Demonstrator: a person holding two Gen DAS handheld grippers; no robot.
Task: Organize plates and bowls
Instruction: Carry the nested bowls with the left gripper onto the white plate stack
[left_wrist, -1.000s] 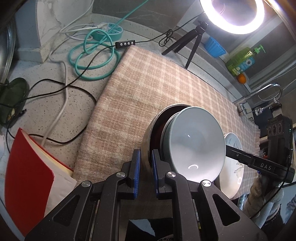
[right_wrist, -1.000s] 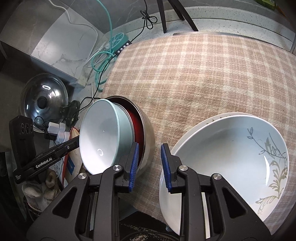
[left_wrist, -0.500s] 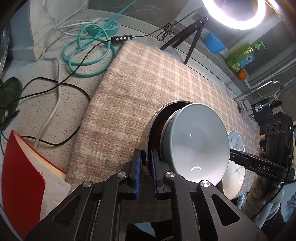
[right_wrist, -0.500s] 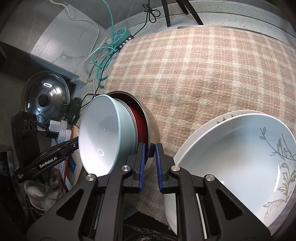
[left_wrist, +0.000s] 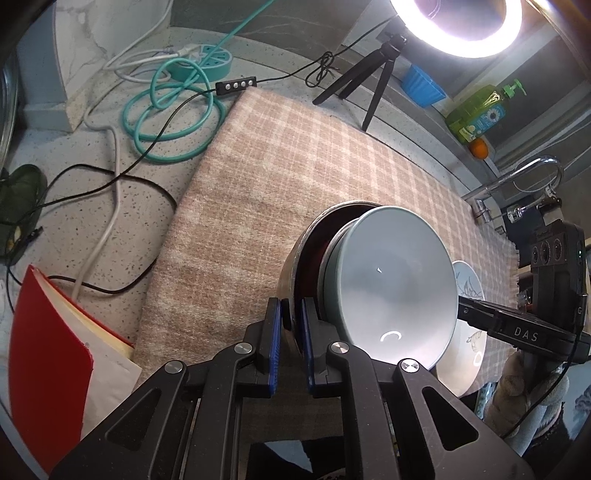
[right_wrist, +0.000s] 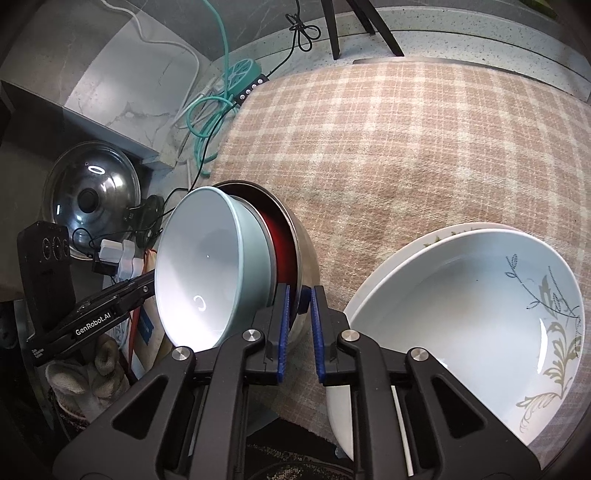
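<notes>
We have both grippers on the same nested stack: steel bowl (left_wrist: 295, 258) outermost, red bowl (right_wrist: 282, 251) inside it, pale bowl (left_wrist: 391, 284) on top. The stack is tipped on edge above the plaid cloth (left_wrist: 295, 155), mouths facing the right-hand side.

Left gripper (left_wrist: 291, 325) is pinching the steel bowl's rim, pads pressed together with the rim between them. Right gripper (right_wrist: 300, 314) has just been closing and is now clamped on the same steel rim from the opposite side; the rim shows between its blue pads.

The relation that matters: the white plates (right_wrist: 480, 306) sit flat on the cloth, just beside the right gripper and on its outer side, while the stack lies toward the left gripper's side. The right hand is nearer the plates. The stack's axis runs roughly level from one gripper toward the other, so we judge the next move needs the stack rotated back to mouth-up before it is set down. Whether it goes onto the plates or the bare cloth we cannot tell.

Risk, in our judgement: the pale bowl sits loose and could slide out while tilted.
</notes>
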